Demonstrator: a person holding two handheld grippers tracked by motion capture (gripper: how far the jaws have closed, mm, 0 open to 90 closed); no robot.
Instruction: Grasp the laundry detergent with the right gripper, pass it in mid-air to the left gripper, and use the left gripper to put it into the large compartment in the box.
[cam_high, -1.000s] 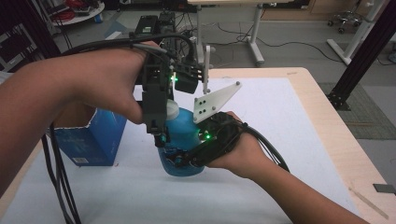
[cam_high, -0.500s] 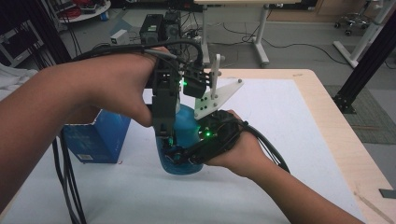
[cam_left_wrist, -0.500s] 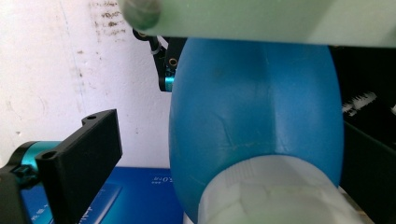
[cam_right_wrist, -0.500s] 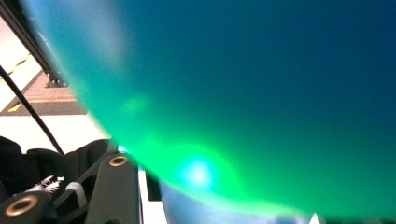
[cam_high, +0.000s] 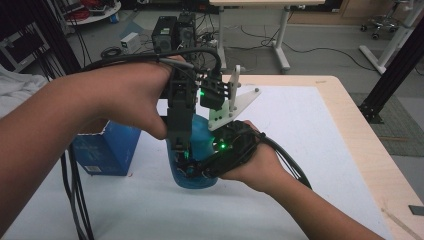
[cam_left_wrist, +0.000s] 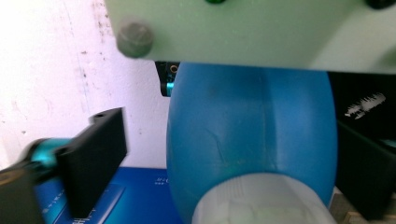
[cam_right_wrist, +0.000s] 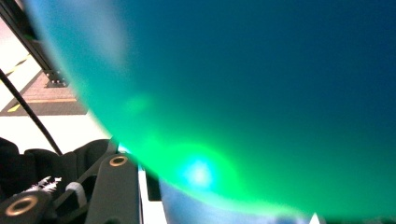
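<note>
A blue plastic bottle (cam_high: 196, 179) with a pale cap stands on the white table cover (cam_high: 310, 150). My right gripper (cam_high: 200, 167) comes in from the right and is shut on the bottle's lower body; in the right gripper view the blue wall of the bottle (cam_right_wrist: 257, 93) sits right against the lens. From above, my left gripper (cam_high: 180, 147) points down over the bottle's top. In the left gripper view, the left gripper (cam_left_wrist: 231, 140) stands open, its jaws on either side of the bottle (cam_left_wrist: 252, 121) and its cap (cam_left_wrist: 261, 200), with a gap on the left side.
A blue carton (cam_high: 107, 150) stands just left of the bottle on the cover. Cables (cam_high: 75, 200) hang down at the left. The wooden table edge (cam_high: 360, 145) runs along the right, with black frame posts beyond it.
My left gripper has shifted slightly right and come down lower over the bottle's top. The right gripper and the bottle have stayed in place.
</note>
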